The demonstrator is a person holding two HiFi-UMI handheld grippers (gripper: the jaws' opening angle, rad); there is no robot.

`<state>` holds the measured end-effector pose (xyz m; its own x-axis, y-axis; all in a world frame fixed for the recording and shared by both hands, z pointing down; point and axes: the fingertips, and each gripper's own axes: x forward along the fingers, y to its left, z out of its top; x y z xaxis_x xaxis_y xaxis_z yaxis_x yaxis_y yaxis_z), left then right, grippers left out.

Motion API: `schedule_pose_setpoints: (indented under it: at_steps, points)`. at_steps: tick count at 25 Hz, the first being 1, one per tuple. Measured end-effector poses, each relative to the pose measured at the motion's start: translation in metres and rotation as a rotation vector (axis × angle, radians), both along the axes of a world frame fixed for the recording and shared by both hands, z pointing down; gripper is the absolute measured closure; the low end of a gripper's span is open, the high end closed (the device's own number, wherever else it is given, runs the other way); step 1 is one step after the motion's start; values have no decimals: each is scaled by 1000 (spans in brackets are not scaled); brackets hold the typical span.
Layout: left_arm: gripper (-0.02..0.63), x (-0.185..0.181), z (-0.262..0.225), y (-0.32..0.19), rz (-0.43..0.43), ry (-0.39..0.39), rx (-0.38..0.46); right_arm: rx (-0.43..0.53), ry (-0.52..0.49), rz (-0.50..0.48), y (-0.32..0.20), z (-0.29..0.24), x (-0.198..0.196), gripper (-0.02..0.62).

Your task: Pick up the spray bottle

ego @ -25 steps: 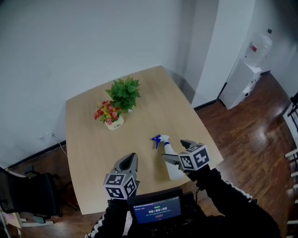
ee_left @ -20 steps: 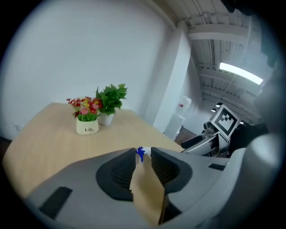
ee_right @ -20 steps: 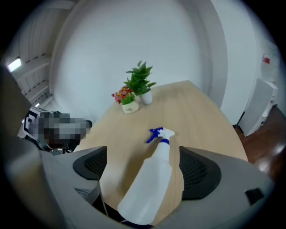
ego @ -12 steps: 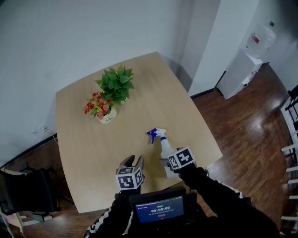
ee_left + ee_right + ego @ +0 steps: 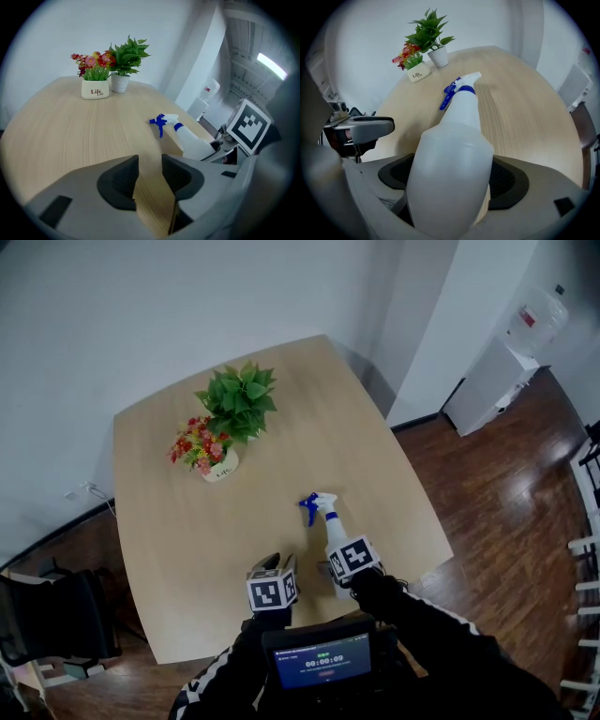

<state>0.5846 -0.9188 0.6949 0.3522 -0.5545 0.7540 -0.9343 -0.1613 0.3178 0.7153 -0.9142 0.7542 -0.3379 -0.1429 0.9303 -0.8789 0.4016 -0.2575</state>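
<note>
My right tongs [image 5: 452, 171] stand apart around the body of the spray bottle [image 5: 457, 117]. The bottle lies on the worktop [image 5: 169, 521], at 4 o'clock from the flower pot [image 5: 217, 470], with its blue nozzle toward 11 o'clock. At their 9 o'clock, my left tongs [image 5: 150, 164] have just been opening, with nothing between them.

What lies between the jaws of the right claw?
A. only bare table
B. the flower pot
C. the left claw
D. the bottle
D: in the right gripper view the white body of the bottle fills the space between the jaws of the right claw, with its blue nozzle pointing away.
</note>
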Motion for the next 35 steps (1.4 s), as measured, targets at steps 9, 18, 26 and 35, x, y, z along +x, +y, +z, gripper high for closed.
schedule_pose_setpoints:
  at_steps: [9,18,26,35]
  points:
    - [440,-4,-6,7,-20,16,37,-4,-33,41,-1,1,0,156]
    - [479,-33,-65,13,-65,70,208,155,-314,95,-8,-66,-8,167]
    - [520,-67,-176,26,-104,89,474,549,-593,161,-33,-242,16,166]
    - [578,-74,-293,65,14,198,745,852,-638,133,-7,-366,42,164]
